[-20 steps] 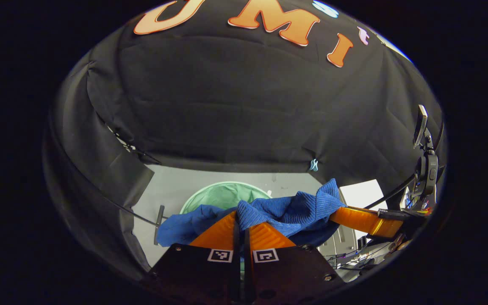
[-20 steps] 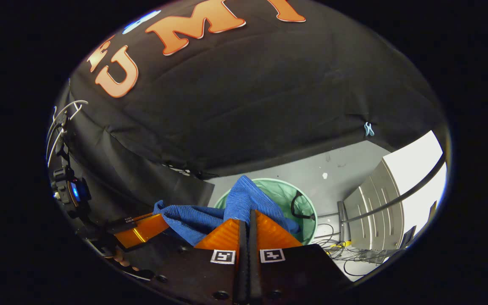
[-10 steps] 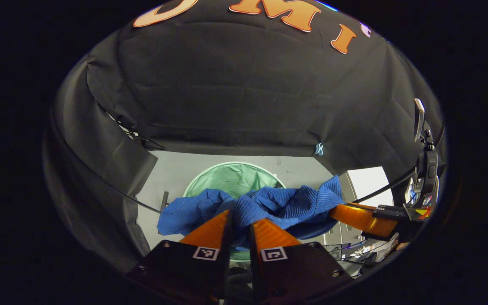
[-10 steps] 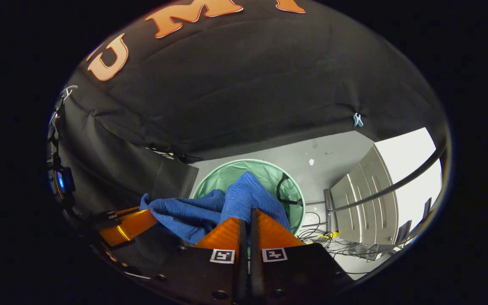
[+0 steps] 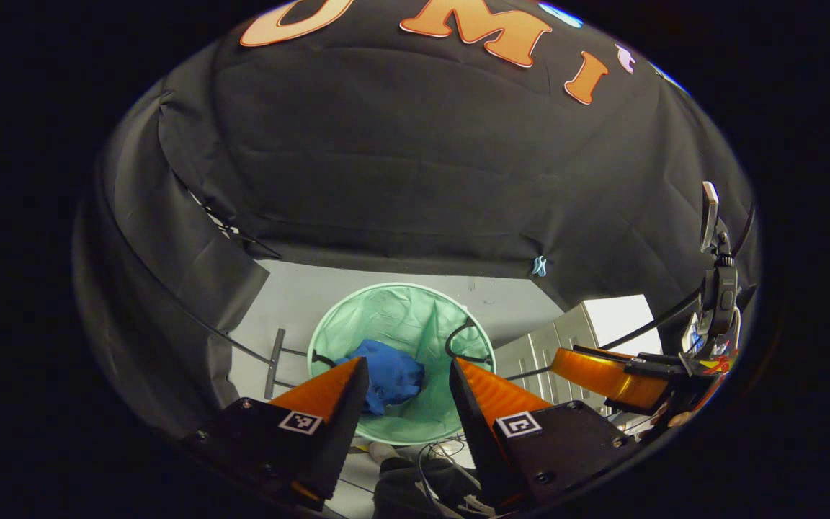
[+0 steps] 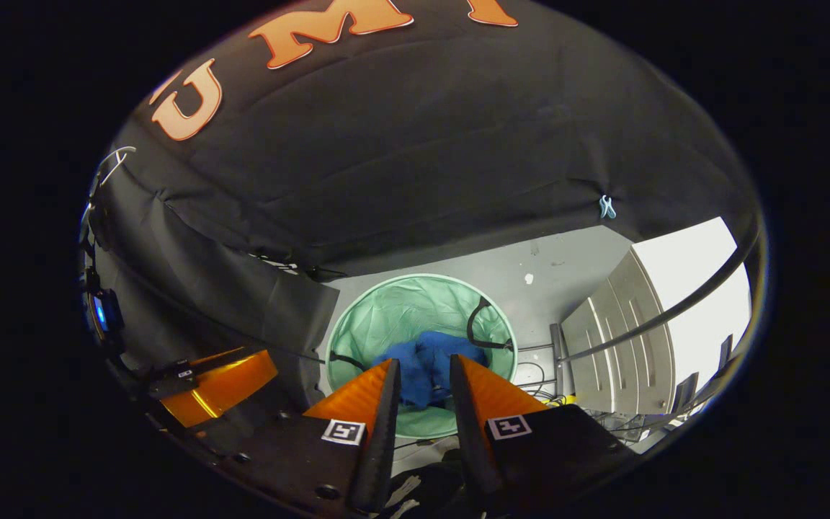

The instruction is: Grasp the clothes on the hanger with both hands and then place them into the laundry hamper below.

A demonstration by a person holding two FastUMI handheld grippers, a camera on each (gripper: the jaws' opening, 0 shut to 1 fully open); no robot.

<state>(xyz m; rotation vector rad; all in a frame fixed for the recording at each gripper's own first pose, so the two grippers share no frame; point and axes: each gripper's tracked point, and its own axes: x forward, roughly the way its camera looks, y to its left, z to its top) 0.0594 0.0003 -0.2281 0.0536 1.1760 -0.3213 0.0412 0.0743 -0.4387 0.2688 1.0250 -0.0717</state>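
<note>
A crumpled blue garment [image 5: 391, 376] lies inside the round green laundry hamper [image 5: 386, 317] on the grey floor below. My left gripper [image 5: 408, 367] hangs above the hamper, jaws wide apart and holding nothing. In the right gripper view the same blue garment [image 6: 426, 364] rests in the hamper [image 6: 393, 313], and my right gripper [image 6: 424, 367] stands open above it with a narrower gap. The right gripper's orange fingers [image 5: 602, 375] show at the right edge of the left gripper view. At the lower left of the right gripper view are the left gripper's orange fingers [image 6: 224, 386].
Grey drawer cabinets [image 6: 617, 353] stand right of the hamper, with loose cables [image 6: 552, 396] on the floor beside them. A thin black bar [image 6: 674, 310] crosses in front of the cabinets. A metal stand foot [image 5: 273, 360] lies left of the hamper. Black cloth walls close in behind.
Both grippers have opened and let go of the blue garment, which has dropped from between them down into the green hamper.
</note>
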